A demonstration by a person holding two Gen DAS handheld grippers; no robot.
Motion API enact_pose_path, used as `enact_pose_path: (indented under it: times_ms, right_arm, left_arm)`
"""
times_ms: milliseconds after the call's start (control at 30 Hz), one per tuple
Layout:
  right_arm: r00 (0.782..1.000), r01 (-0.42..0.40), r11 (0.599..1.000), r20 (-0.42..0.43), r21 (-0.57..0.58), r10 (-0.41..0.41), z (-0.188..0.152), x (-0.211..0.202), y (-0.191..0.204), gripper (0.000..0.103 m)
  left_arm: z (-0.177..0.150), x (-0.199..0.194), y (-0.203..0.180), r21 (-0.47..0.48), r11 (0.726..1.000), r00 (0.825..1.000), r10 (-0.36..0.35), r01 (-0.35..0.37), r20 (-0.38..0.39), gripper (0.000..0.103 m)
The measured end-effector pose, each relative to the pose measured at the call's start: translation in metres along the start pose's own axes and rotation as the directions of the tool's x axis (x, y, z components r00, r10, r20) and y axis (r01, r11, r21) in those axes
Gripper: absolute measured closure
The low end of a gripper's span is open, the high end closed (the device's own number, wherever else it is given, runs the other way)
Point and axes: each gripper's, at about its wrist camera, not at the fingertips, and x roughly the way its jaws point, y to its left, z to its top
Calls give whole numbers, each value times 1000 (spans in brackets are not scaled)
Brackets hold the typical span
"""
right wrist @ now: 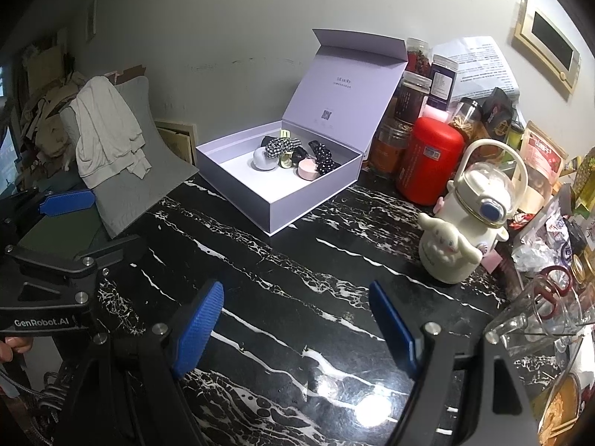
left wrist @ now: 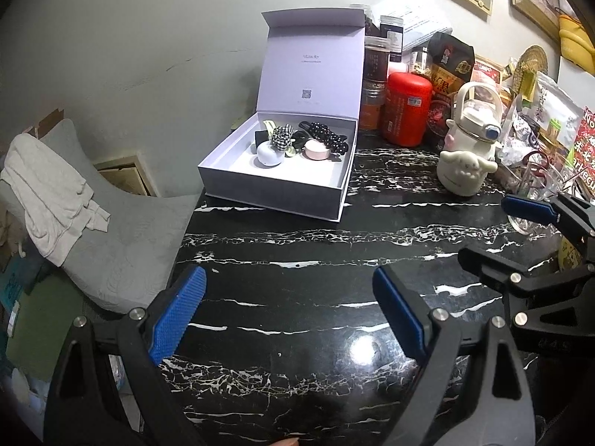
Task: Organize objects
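While both grippers hang over the black marbled counter (left wrist: 297, 260), their blue-padded fingers stand spread wide with nothing between them and touch nothing. The left gripper (left wrist: 288, 314) has only bare counter between its fingers (left wrist: 178, 312), and the right gripper (right wrist: 297, 329) shows the same between its own fingers (right wrist: 197, 329). The open white box (left wrist: 275, 189) sits well beyond both sets of fingers, at the far side of the counter near the wall, its lid standing upright. Inside it lie a white round case (left wrist: 269, 154), a pink round case (left wrist: 316, 148), a checked scrunchie (left wrist: 280, 137) and a black beaded hair clip (left wrist: 327, 135), clustered toward the box's back. A cream water bottle (right wrist: 465, 230) stands on the counter to the right of the box, just ahead of the right gripper.
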Motion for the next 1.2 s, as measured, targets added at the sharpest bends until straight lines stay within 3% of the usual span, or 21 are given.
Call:
enact_pose_path:
  times_ms: [1200]
  right_arm:
    - [1000,12,1000,-19,0,-12,-1,6,-2,21]
  left_arm:
    - [-4,11,-8,55,998,998,-16,19,-57,12]
